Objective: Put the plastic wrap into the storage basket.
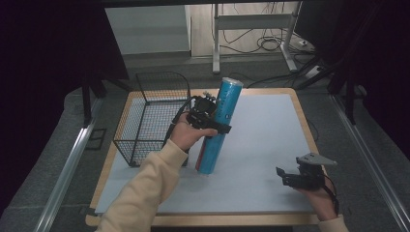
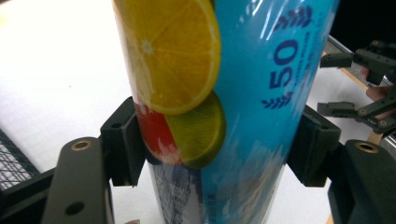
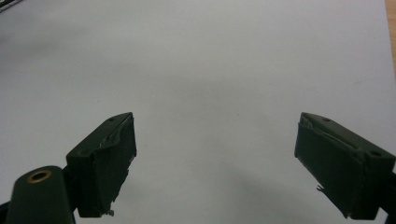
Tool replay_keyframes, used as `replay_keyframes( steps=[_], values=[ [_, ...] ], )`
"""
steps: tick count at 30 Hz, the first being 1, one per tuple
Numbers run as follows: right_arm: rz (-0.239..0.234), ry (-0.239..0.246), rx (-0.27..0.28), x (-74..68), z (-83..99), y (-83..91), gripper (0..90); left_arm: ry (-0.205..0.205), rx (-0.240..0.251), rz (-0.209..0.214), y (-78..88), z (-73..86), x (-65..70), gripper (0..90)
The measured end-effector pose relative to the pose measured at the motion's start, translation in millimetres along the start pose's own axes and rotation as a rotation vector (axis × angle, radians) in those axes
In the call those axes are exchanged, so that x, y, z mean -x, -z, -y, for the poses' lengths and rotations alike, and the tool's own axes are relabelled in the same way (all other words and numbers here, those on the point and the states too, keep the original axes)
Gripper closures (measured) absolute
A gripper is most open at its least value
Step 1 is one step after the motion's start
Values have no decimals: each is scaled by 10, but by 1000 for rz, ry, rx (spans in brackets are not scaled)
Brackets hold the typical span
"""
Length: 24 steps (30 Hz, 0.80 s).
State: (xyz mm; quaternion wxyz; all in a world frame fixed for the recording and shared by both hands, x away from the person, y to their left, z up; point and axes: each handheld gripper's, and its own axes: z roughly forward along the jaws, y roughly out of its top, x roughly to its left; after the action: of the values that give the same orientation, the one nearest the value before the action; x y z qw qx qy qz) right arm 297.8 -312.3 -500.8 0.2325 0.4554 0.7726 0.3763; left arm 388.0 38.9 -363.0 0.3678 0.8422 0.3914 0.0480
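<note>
A tall blue tube (image 1: 220, 126) printed with citrus slices stands tilted on the white mat (image 1: 270, 135), its lower end on the mat near the middle. My left gripper (image 1: 212, 121) is shut on the tube's middle. In the left gripper view both black pads (image 2: 125, 140) press the blue tube (image 2: 243, 116) from either side. My right gripper (image 1: 285, 178) hovers low over the mat's near right corner, jaws wide apart. In the right gripper view its fingertips (image 3: 105, 161) have nothing but white mat (image 3: 210, 70) between them. The right gripper (image 2: 359, 88) also appears far off in the left gripper view.
A black wire basket (image 1: 152, 116) stands at the table's left edge, just beside the left hand. The wooden table edge (image 1: 304, 121) frames the mat. A metal stand and cables (image 1: 261, 34) lie on the floor beyond the table.
</note>
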Motion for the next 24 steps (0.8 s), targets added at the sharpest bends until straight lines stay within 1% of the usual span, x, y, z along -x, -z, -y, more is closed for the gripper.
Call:
replay_keyframes(
  steps=[4,7,11,18,23,24],
  values=[
    [0,-2,1,3,0,0,127,0,11,-3,64,-74,-14,321],
    [-2,-3,1,3,1,-2,127,-7,24,-18,124,-143,-21,321],
    [1,-1,0,6,3,-5,127,-9,28,-24,159,-181,-26,321],
    [-1,-3,-1,9,5,-9,127,-7,30,-23,201,-222,-49,321],
    [-2,-3,-3,9,6,-13,127,-7,30,-32,245,-264,-94,321],
    [-2,-4,-3,10,7,-14,127,-5,35,-40,269,-284,-112,321]
  ],
)
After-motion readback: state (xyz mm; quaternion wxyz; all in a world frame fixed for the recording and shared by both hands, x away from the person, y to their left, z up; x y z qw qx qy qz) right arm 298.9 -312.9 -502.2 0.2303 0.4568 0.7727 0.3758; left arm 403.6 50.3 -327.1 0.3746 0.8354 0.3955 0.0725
